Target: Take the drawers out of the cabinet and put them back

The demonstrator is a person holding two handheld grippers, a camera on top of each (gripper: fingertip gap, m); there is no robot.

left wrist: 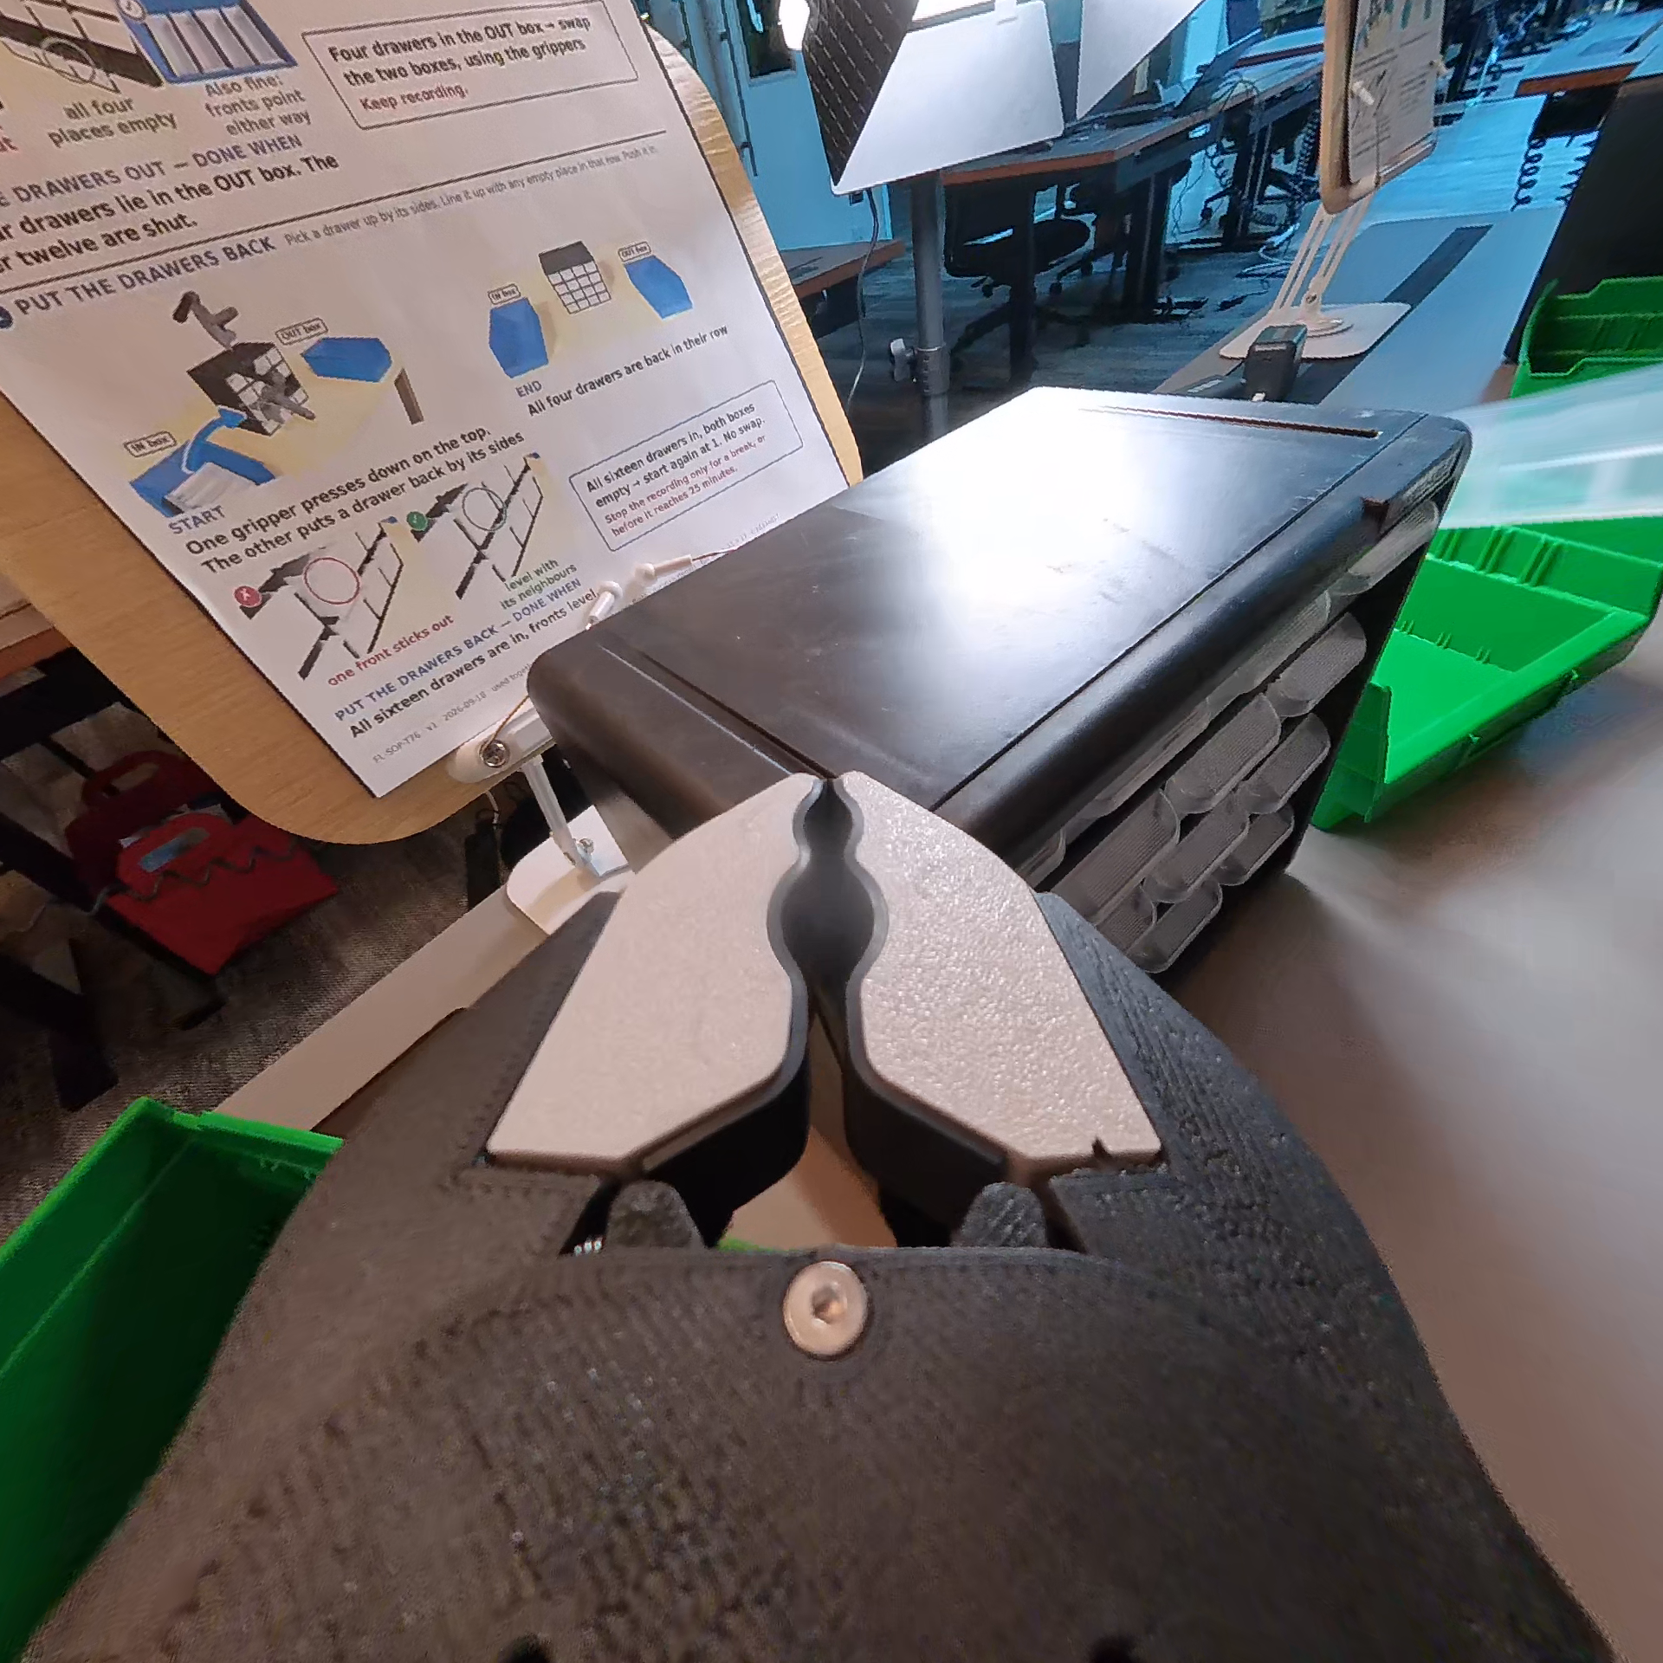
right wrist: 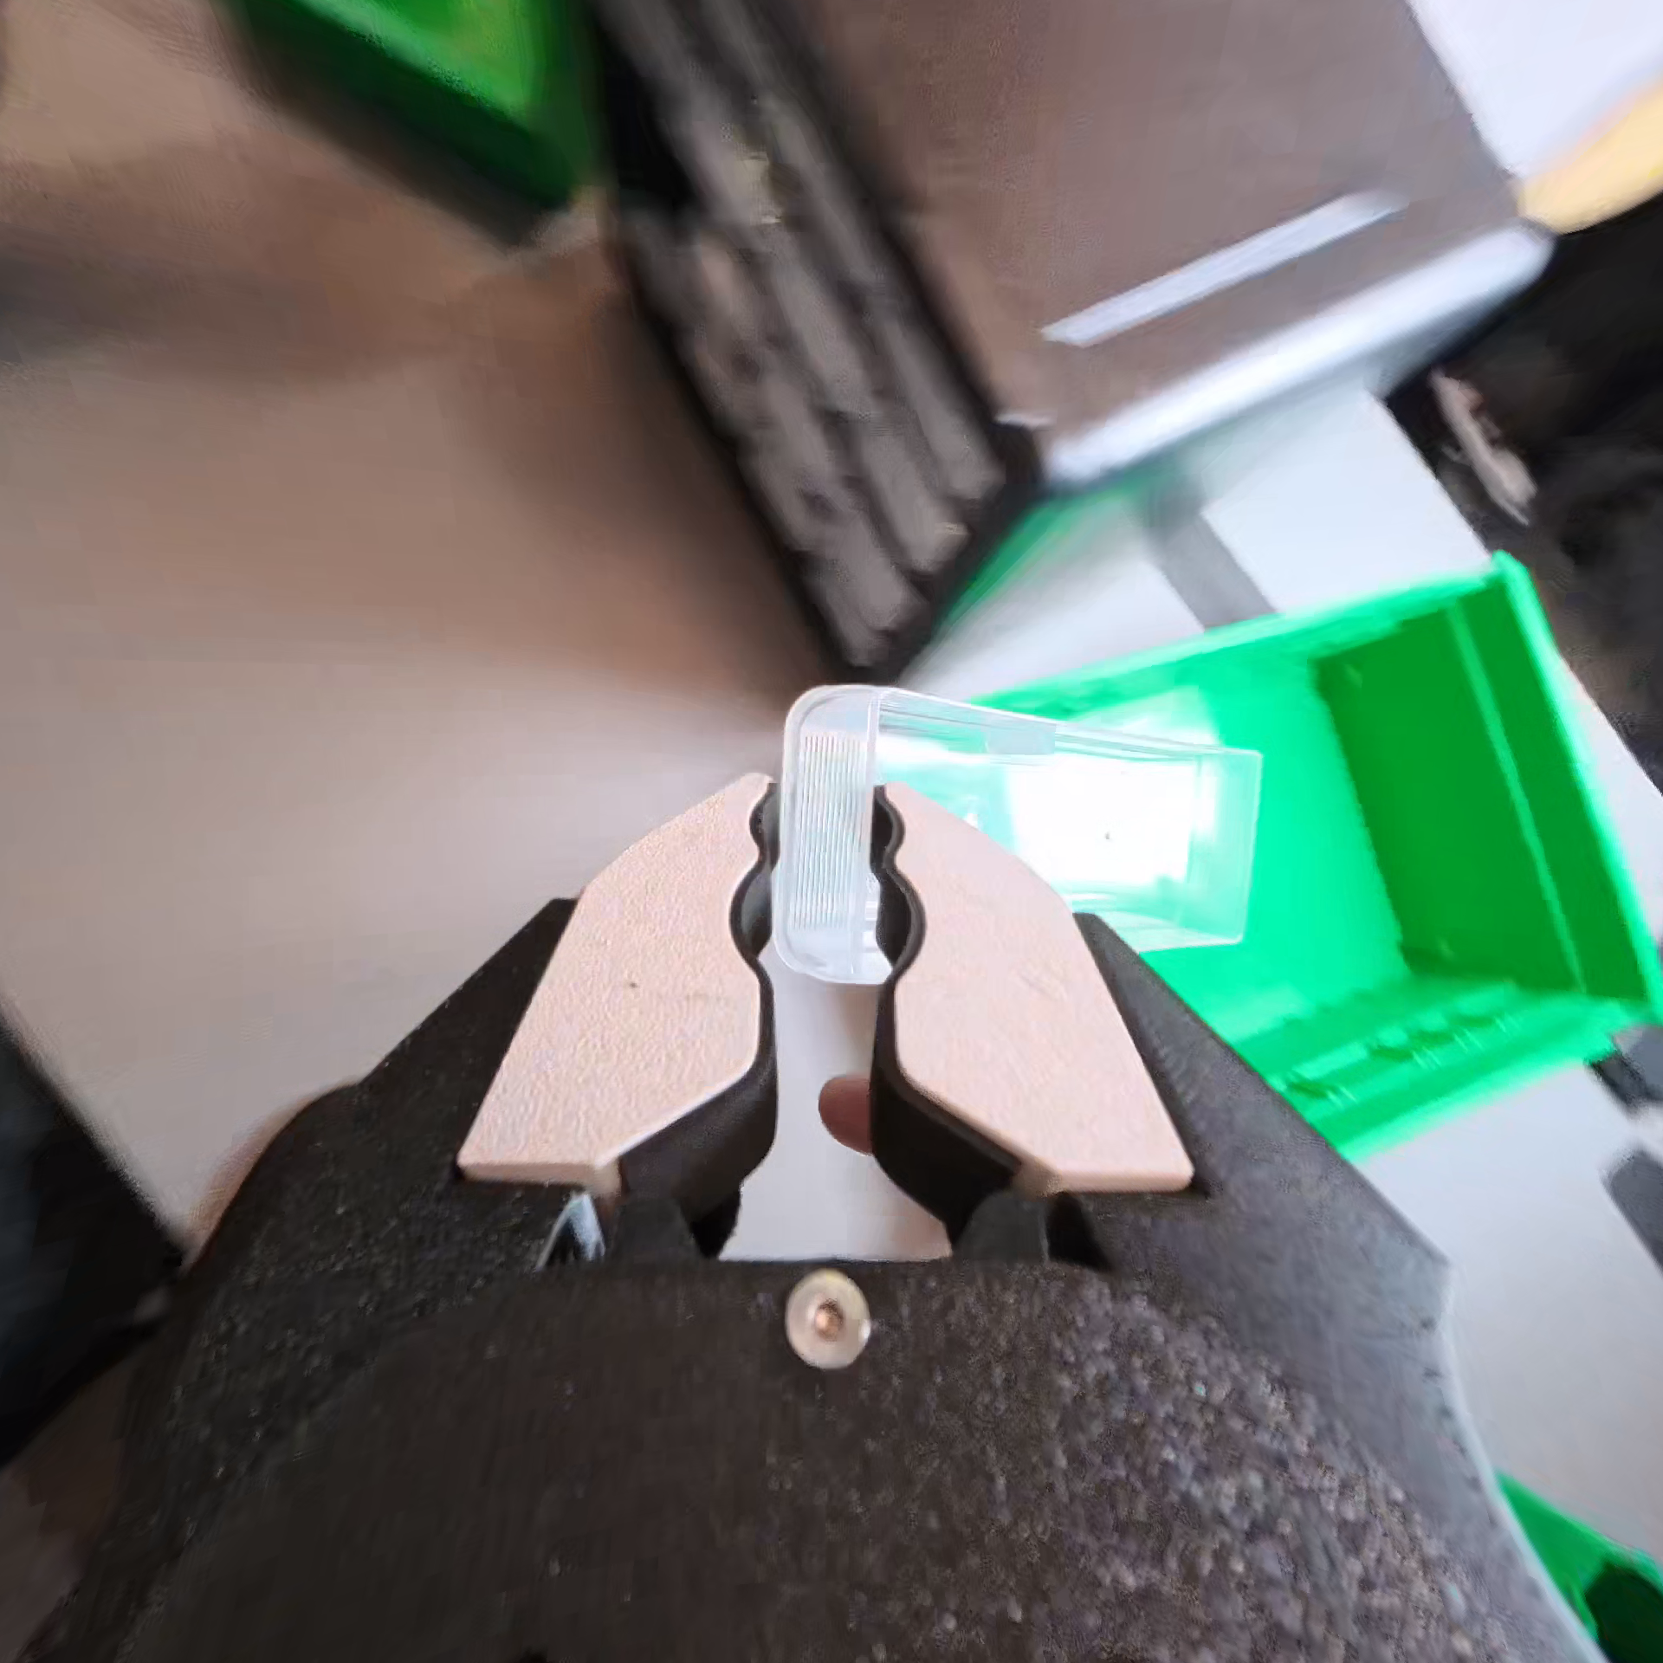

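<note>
The black cabinet [left wrist: 1035, 594] stands on the pale table, its front of clear drawers [left wrist: 1224, 792] facing right. My left gripper [left wrist: 826, 792] is shut and empty, its tips at the cabinet's near top edge. My right gripper [right wrist: 823, 801] is shut on the front handle of a clear drawer [right wrist: 1062, 828], holding it in the air over the open green bin [right wrist: 1404, 864]. The same drawer shows blurred at the right edge of the left wrist view [left wrist: 1566, 459]. The cabinet appears blurred in the right wrist view [right wrist: 810, 378].
A green bin [left wrist: 1485, 666] lies to the right of the cabinet, another green bin [left wrist: 117, 1278] at the near left table edge. An instruction sheet on a wooden board [left wrist: 378, 387] stands behind the cabinet on a white stand. Office desks and chairs lie beyond.
</note>
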